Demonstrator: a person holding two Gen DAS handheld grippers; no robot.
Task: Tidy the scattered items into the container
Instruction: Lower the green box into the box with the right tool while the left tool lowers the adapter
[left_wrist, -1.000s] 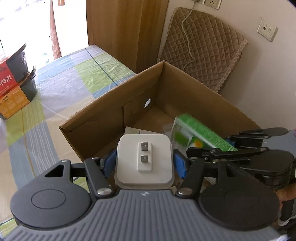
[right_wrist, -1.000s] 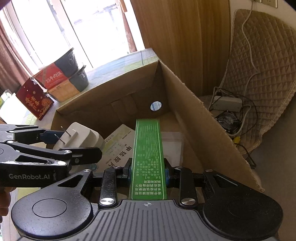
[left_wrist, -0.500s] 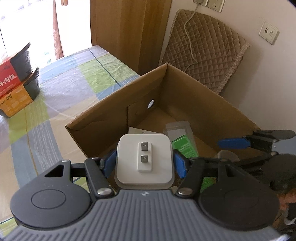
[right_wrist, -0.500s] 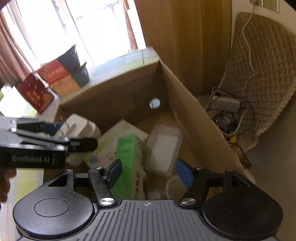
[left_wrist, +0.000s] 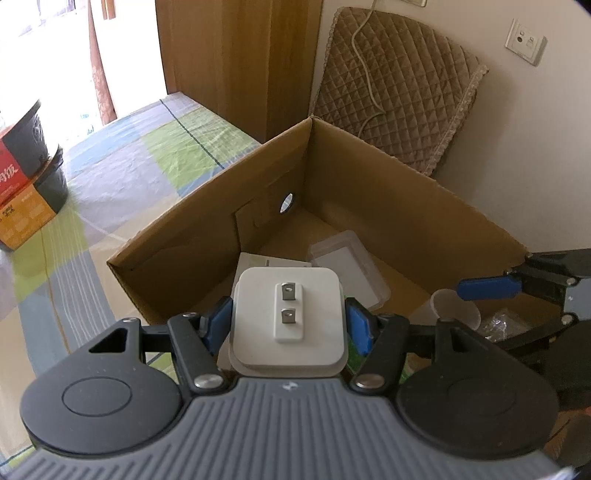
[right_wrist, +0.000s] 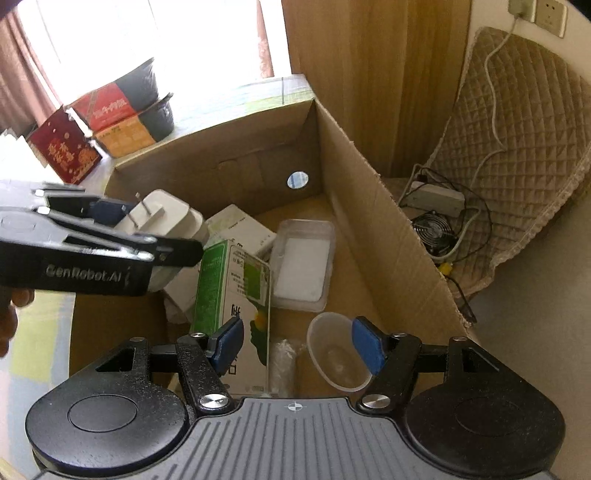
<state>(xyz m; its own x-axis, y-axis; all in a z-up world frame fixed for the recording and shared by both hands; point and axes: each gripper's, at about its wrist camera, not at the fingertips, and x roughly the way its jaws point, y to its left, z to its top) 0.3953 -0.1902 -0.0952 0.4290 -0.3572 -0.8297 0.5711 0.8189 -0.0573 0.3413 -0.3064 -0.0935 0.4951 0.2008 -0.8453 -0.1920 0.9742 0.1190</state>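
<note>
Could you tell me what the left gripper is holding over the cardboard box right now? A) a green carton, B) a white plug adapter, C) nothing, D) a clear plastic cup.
B: the left gripper is clamped on the white plug adapter, its two metal prongs facing the camera, above the cardboard box.

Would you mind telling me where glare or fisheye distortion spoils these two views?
Left wrist view: the window is blown out at top left; the cardboard box walls bow with fisheye curvature; the white charger is sharp. Right wrist view: the window is overexposed, washing out the tabletop; the box interior stays readable.
</note>
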